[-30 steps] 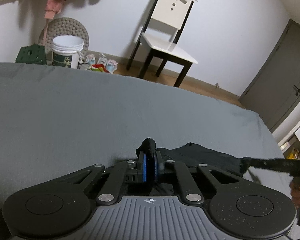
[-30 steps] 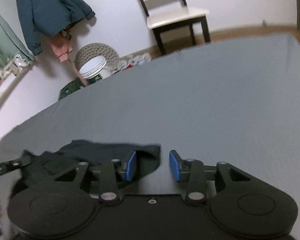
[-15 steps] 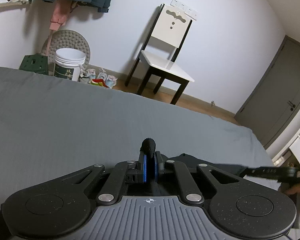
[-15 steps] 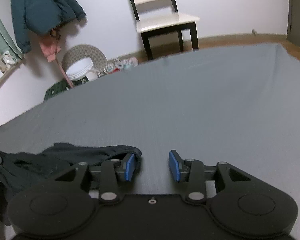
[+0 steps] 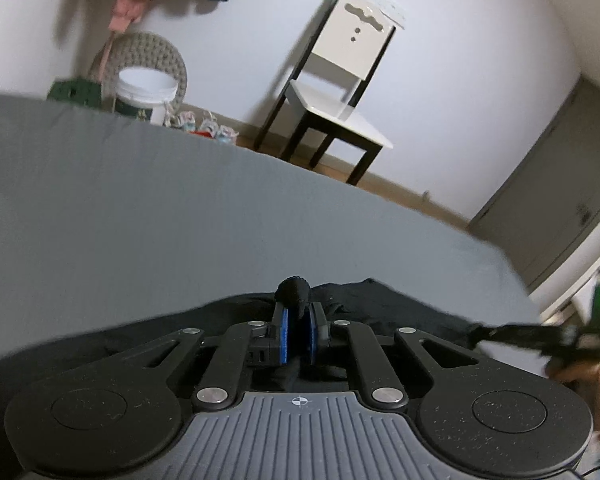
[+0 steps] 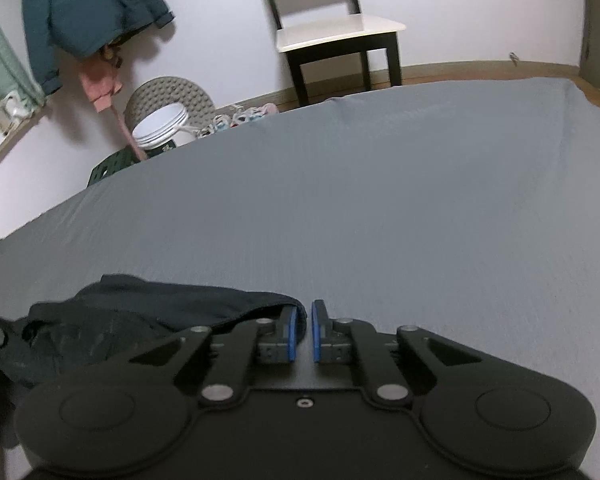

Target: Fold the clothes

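While left claw (image 5: 296,330) pinches black garment (image 5: 380,304), only the right view shows right claw (image 6: 304,336) nearly shut, empty.

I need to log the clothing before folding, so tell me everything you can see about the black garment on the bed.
The black garment is soft, thin-looking dark fabric, crumpled and unfolded, lying low on the grey bed sheet near its front edge. The left gripper is shut on a bunched fold that sticks up between its blue pads. The right gripper has nearly closed at the garment's right edge; whether it pinches cloth cannot be told. What kind of garment it is stays unclear.
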The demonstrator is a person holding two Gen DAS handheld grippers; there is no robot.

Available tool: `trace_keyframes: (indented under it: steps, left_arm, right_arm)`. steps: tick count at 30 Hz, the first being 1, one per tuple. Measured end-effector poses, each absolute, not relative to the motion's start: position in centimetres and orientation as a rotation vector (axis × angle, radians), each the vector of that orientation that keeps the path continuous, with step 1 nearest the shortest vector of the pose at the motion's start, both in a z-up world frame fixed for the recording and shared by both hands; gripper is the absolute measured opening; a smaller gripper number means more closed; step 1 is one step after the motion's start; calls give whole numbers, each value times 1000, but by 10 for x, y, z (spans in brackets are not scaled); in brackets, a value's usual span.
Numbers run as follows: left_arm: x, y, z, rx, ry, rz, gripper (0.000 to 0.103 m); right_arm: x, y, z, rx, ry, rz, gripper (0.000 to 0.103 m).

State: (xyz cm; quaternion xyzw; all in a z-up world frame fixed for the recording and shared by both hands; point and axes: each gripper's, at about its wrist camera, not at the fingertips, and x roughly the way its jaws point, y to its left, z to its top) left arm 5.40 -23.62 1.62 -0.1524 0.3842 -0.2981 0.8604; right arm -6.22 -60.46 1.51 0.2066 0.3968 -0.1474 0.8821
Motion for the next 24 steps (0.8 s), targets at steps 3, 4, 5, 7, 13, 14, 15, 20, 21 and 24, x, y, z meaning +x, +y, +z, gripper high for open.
trace_keyframes:
  steps: [3, 4, 5, 7, 13, 14, 15, 20, 21, 24]
  left_arm:
    - [51, -230, 15, -368, 803, -623, 35]
    - [49, -229, 16, -362, 793, -614, 59]
    - [46, -229, 17, -358, 780, -600, 76]
    - [46, -228, 20, -363, 762, -581, 84]
    - [66, -238, 24, -358, 800, -432, 84]
    - [73, -244, 25, -358, 814, -426, 83]
    - [80, -249, 27, -358, 828, -419, 83]
    - [109, -283, 27, -287, 970, -315, 68]
    - [113, -290, 26, -258, 1002, -300, 59]
    - [116, -299, 24, -229, 1064, -267, 41]
  right_arm:
    - [-62, -609, 12, 452, 838, -332, 8]
    - [-61, -610, 11, 457, 841, -337, 8]
    - [-61, -611, 10, 460, 841, -342, 8]
    - [-62, -611, 11, 464, 842, -346, 8]
    - [-63, -609, 12, 456, 847, -350, 8]
    - [-63, -609, 12, 454, 848, -350, 8]
    - [-62, -609, 12, 453, 848, -350, 8]
    - [-62, -609, 11, 452, 847, -351, 9]
    - [-62, -608, 11, 451, 846, -352, 9]
    - [-62, -608, 11, 448, 846, -351, 9]
